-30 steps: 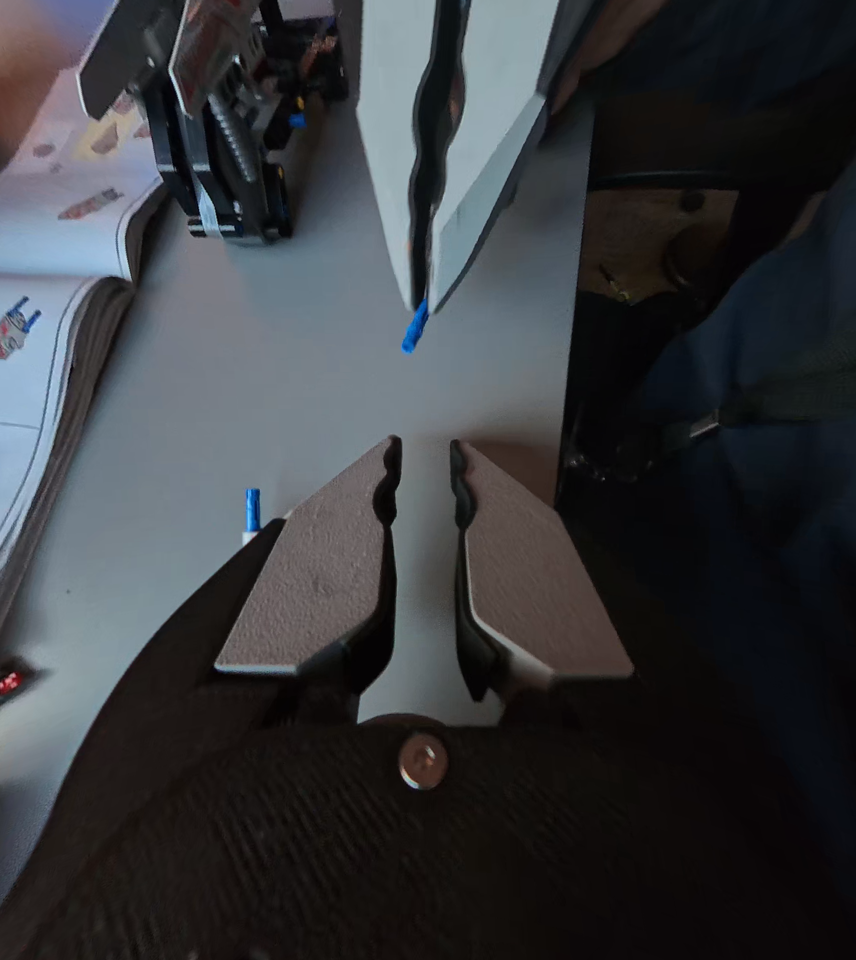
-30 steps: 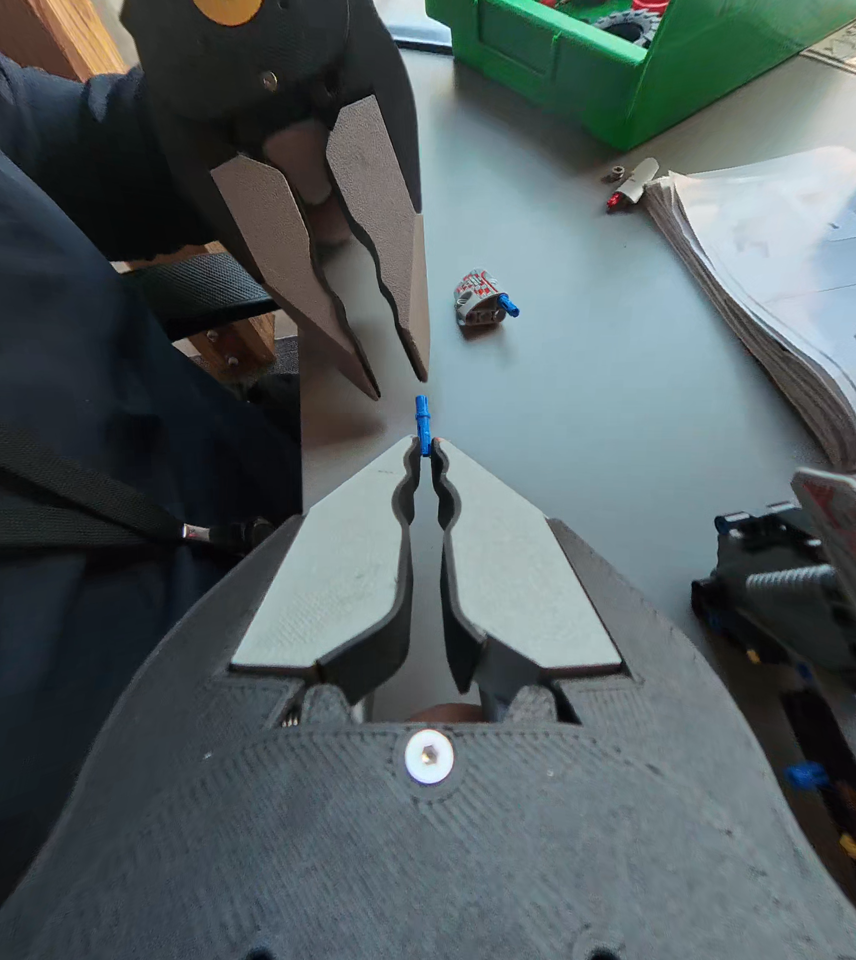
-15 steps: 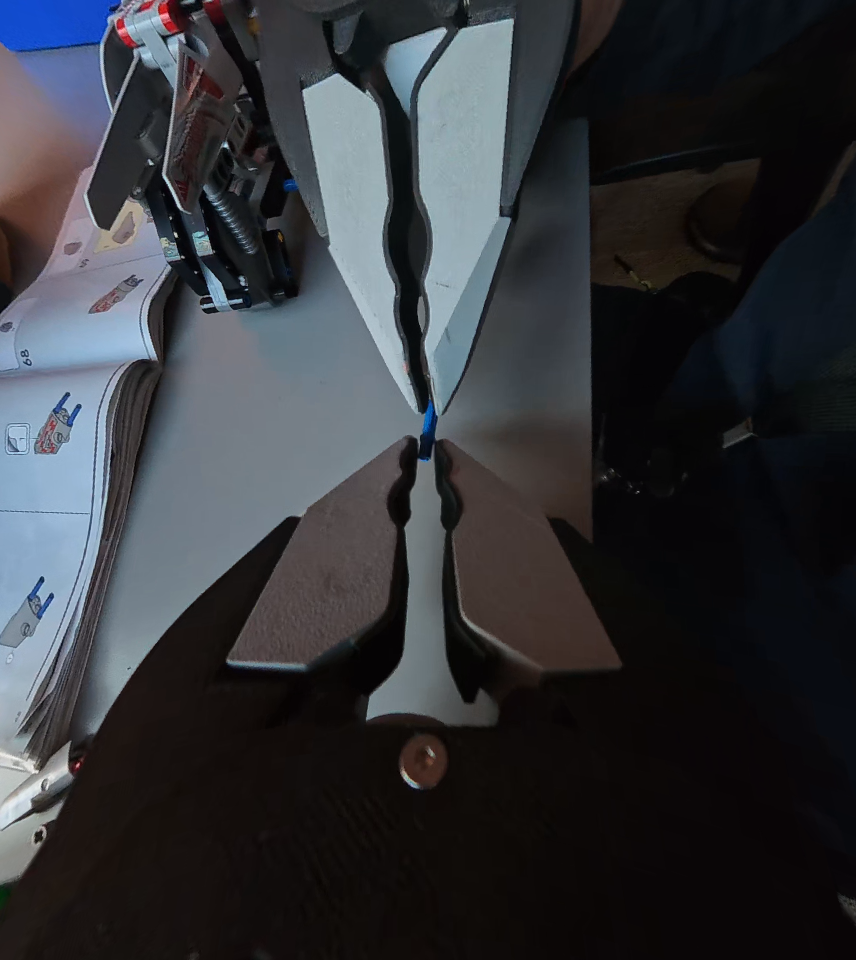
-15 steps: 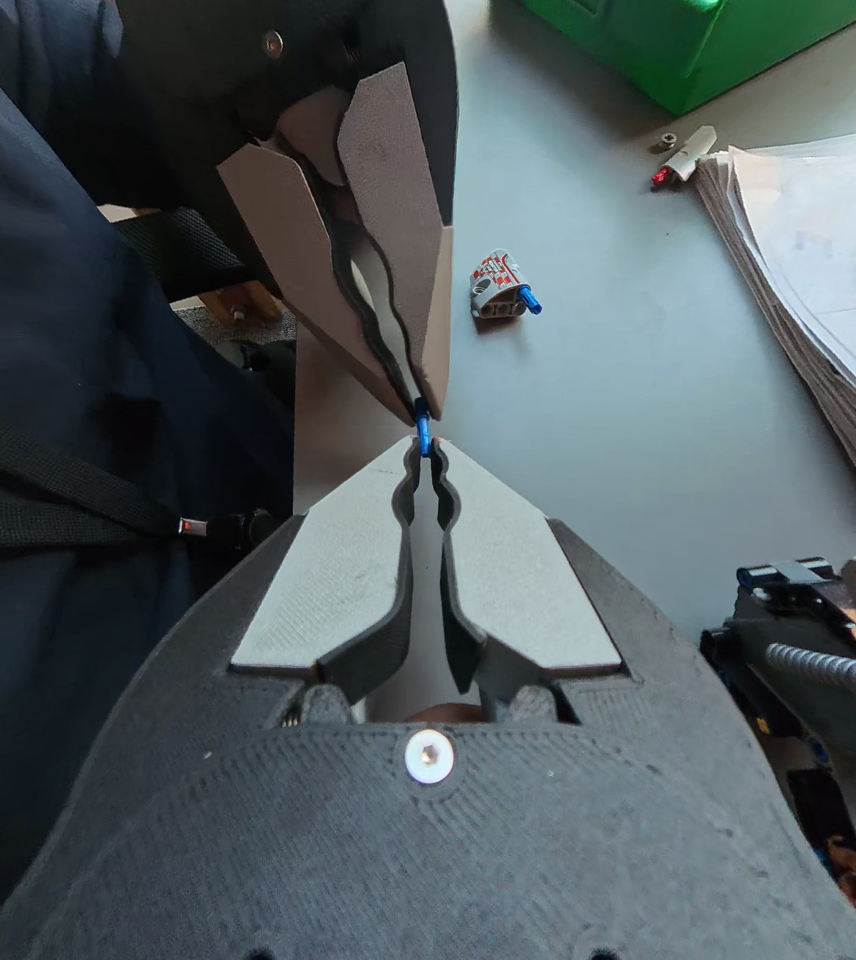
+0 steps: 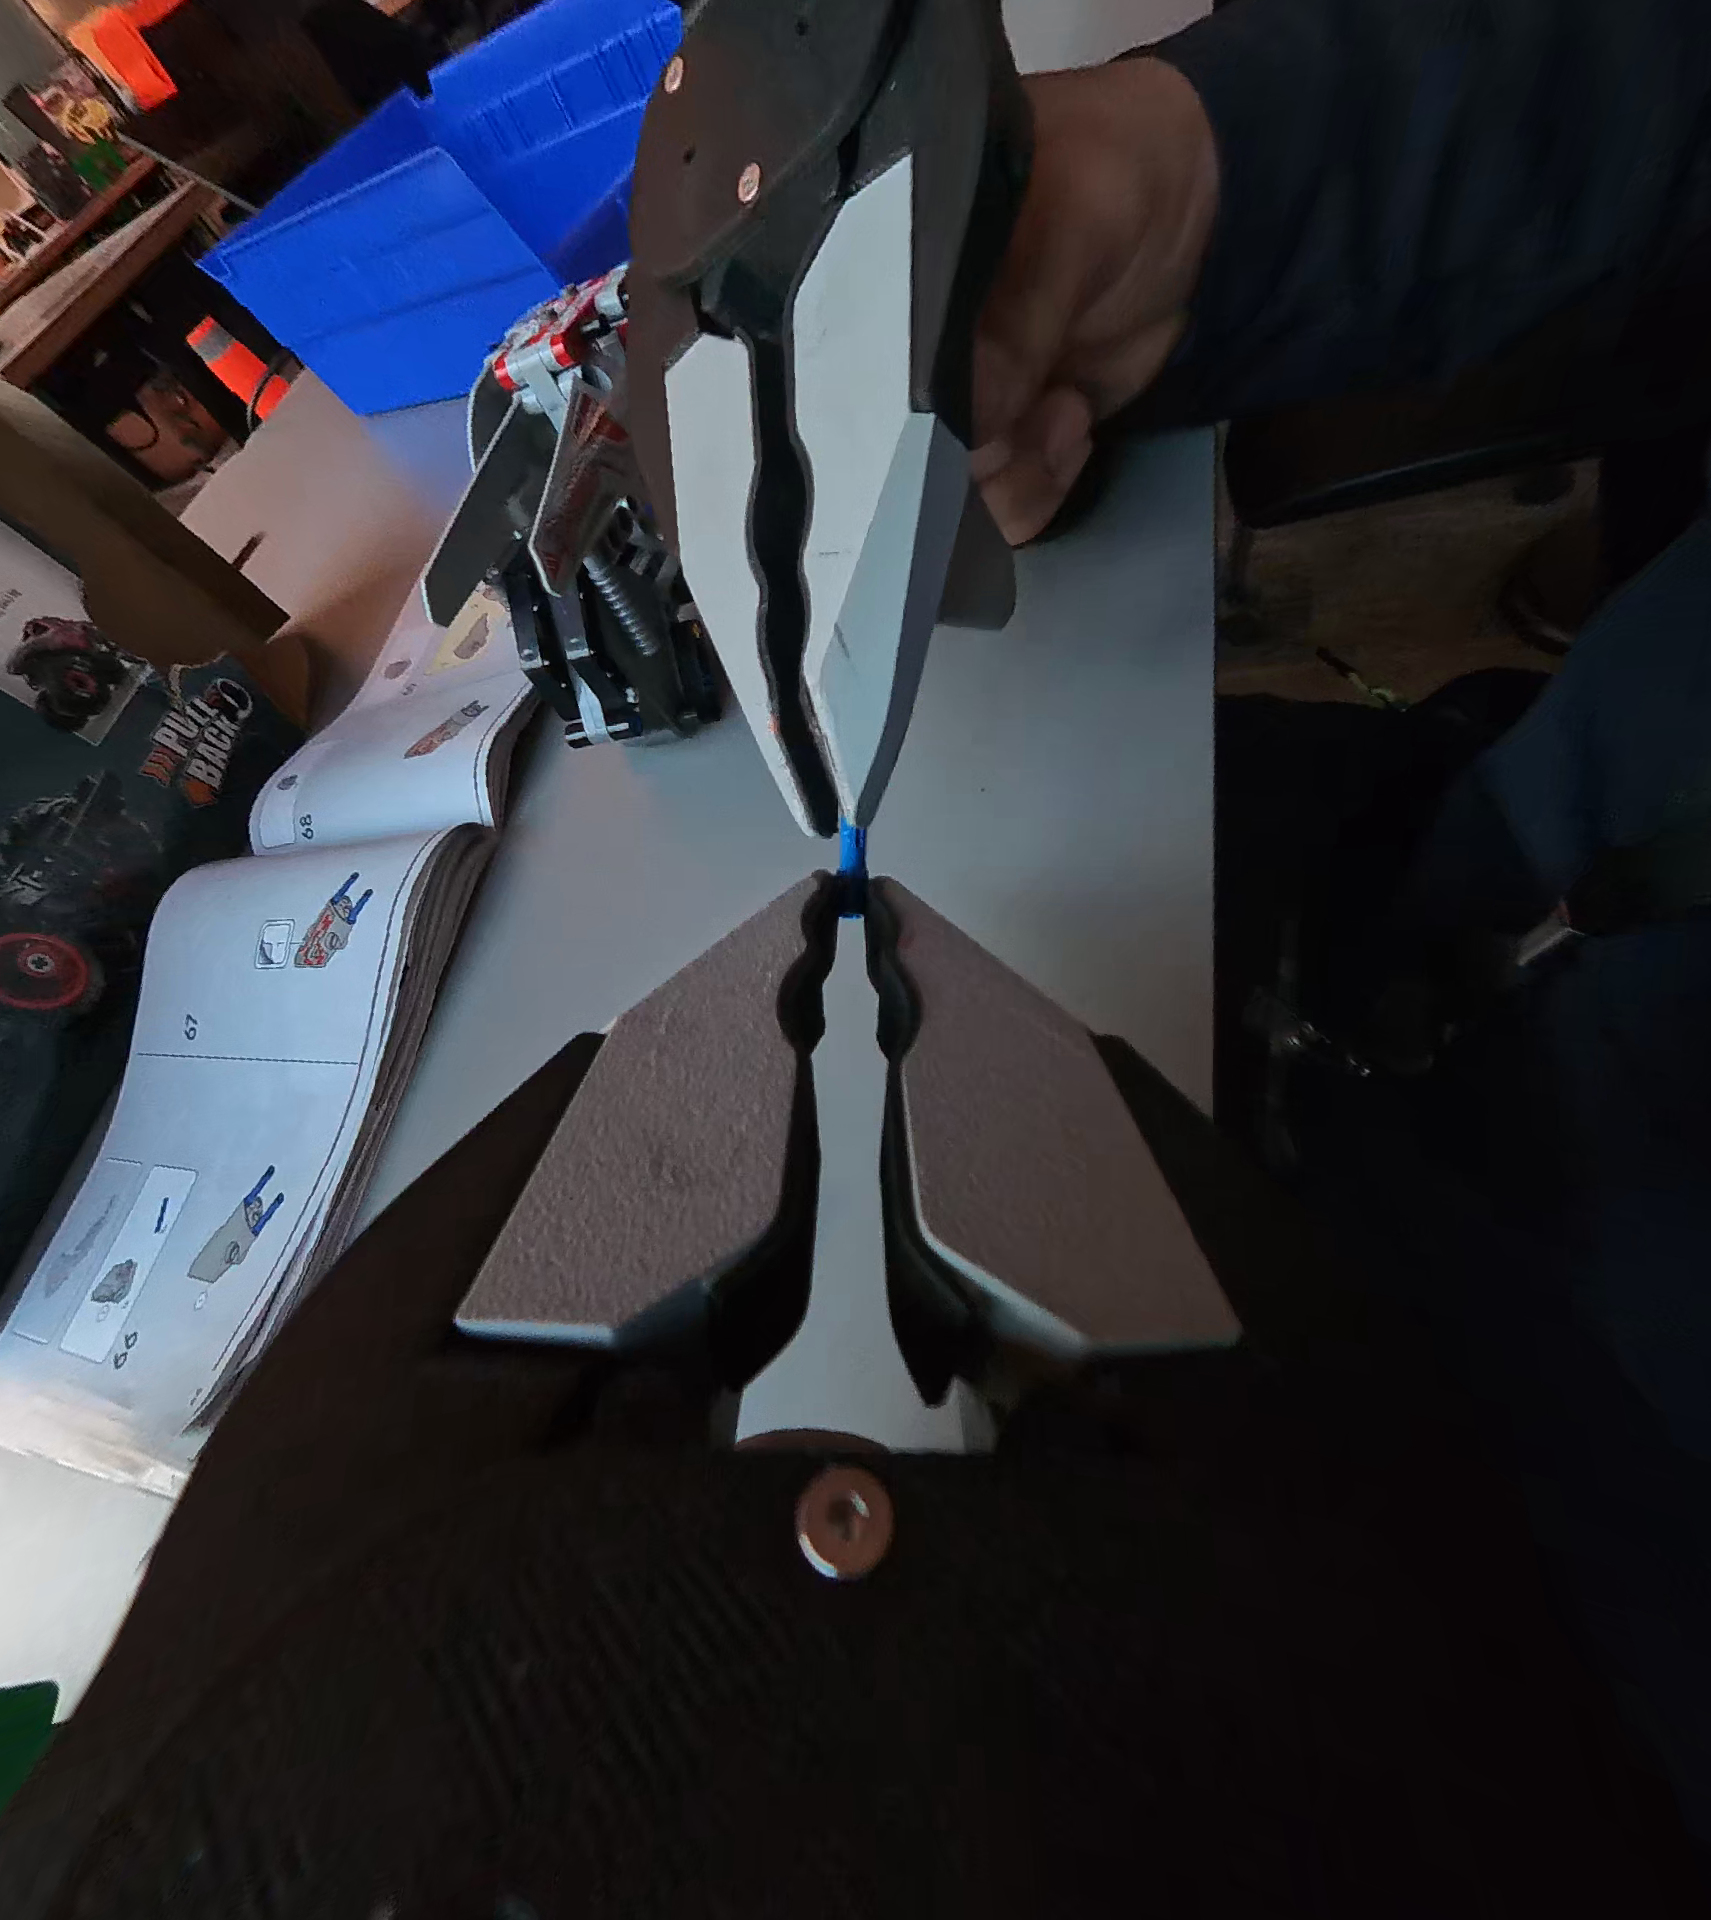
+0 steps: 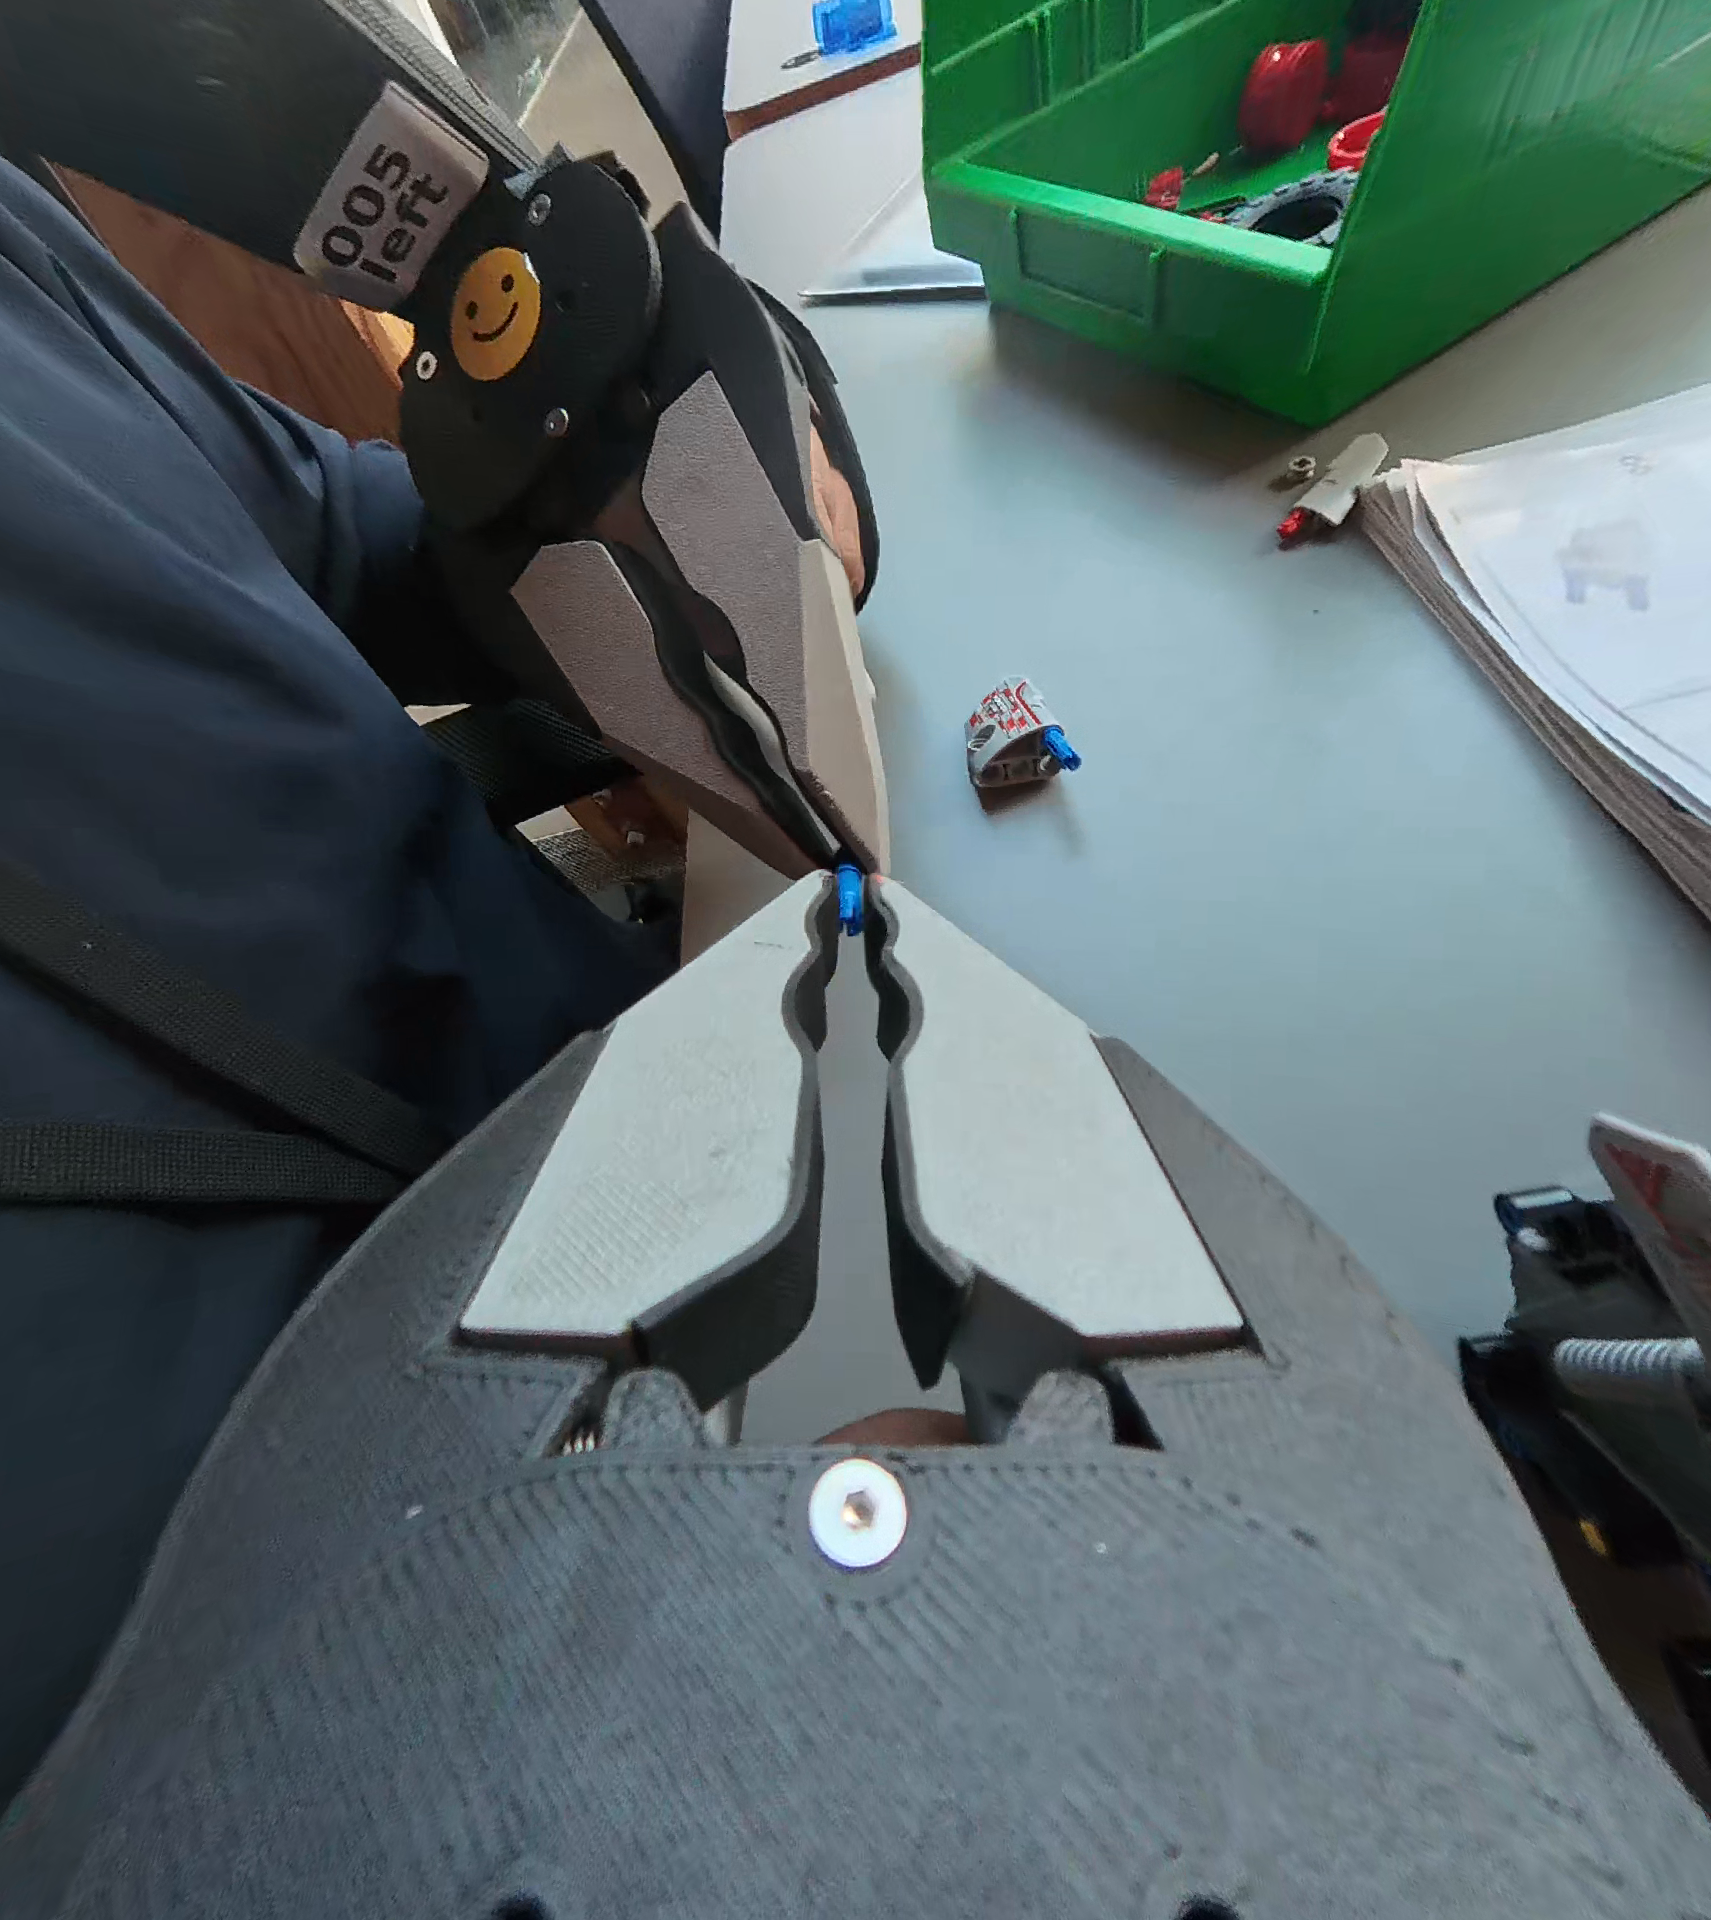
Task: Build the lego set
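The small blue plastic lego pin is pinched at both ends at once: the left gripper has its grey textured fingers clenched on the near end, and the right gripper, coming from the opposite side, has its pale grey fingers closed on the far end. The pin hangs in the air above the grey surface, its long axis running tip to tip between the two grippers, in line with both pairs of fingers. In the right wrist view the same pin sits between the right gripper fingertips and points away toward the left gripper, with only a short blue length showing.

Beyond the pin on the surface lies a small grey and red printed lego piece with a blue pin stuck in its side. Farther from the pin stands the partly built black and grey lego vehicle, with a spring and red-patterned panels. Beside the vehicle lies the open instruction booklet, and past the booklet a dark printed set box. A green plastic bin holding red parts and a tyre stands behind the small printed piece, and blue plastic bins stand behind the vehicle.
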`<state>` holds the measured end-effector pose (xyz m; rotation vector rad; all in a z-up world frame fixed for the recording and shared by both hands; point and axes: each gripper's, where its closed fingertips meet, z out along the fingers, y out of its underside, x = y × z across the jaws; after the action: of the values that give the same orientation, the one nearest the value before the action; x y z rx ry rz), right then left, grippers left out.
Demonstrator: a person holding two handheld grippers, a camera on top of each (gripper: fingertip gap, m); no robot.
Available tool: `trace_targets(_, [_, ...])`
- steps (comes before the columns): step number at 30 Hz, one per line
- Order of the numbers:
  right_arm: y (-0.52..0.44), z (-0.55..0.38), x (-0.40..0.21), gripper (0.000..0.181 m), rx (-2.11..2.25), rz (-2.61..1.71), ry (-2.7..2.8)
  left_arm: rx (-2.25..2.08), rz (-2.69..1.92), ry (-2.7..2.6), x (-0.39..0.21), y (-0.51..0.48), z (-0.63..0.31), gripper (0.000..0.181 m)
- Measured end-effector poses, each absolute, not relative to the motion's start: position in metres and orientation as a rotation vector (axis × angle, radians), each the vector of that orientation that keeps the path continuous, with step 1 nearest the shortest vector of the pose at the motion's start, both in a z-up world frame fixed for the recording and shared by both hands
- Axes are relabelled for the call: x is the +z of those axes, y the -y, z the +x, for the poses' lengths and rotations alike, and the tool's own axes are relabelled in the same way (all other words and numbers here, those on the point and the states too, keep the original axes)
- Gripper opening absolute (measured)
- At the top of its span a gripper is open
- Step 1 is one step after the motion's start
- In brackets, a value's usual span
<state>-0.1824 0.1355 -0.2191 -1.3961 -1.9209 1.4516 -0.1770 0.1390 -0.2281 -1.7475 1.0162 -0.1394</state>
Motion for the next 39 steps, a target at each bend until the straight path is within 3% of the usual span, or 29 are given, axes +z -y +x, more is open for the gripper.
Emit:
trace_targets(1, [-0.134, -0.183, -0.219, 0.001, 1.446, -1.391, 1.924, -0.143, -1.746, -1.011, -0.227, -0.139, -0.177, 0.002])
trace_targets(8, [-0.131, -0.187, -0.216, 0.007, 1.423, -1.365, 1.931, -0.189, -1.740, -0.971, -0.222, -0.139, -0.179, 0.002])
trace_targets(34, [-0.130, -0.197, -0.215, 0.002, 1.437, -1.346, 1.934, -0.305, -1.796, -0.893, -0.220, -0.135, -0.190, 0.002])
trace_targets(39, [-0.141, -0.202, -0.223, 0.002, 1.394, -1.374, 1.937, -0.174, -1.972, -0.882, -0.241, -0.137, -0.234, 0.015])
